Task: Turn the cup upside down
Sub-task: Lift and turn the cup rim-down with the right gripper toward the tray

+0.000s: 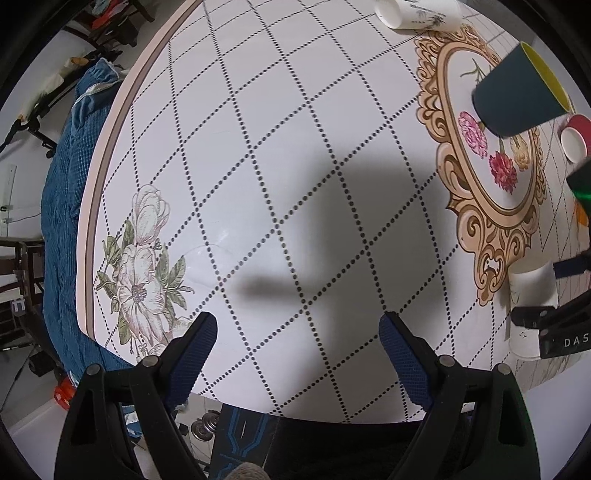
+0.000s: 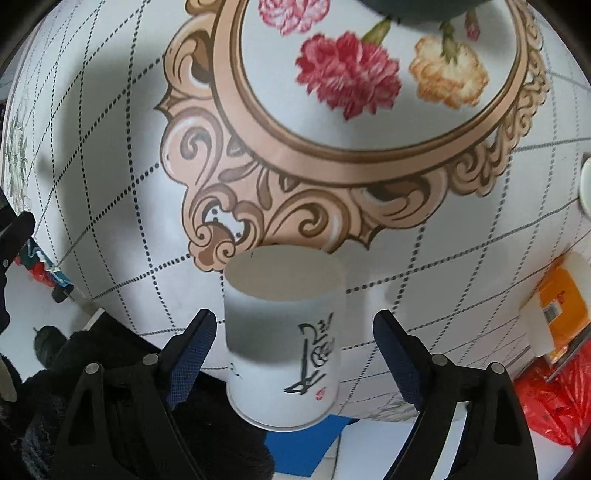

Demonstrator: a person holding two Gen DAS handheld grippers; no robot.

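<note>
A white paper cup (image 2: 282,339) with black brush writing stands rim down at the table's near edge, its recessed base facing up. My right gripper (image 2: 294,334) is open, with one finger on each side of the cup and a gap on both sides. In the left wrist view the same cup (image 1: 533,295) shows at the far right between the right gripper's fingers (image 1: 532,317). My left gripper (image 1: 298,338) is open and empty above the bare tablecloth.
The round table (image 1: 258,147) has a white cloth with a dotted diamond grid and flower prints. A dark blue cup with yellow inside (image 1: 521,92), a white cup lying on its side (image 1: 417,13) and a red cup (image 1: 576,136) are at the far right. An orange packet (image 2: 561,299) lies at the right.
</note>
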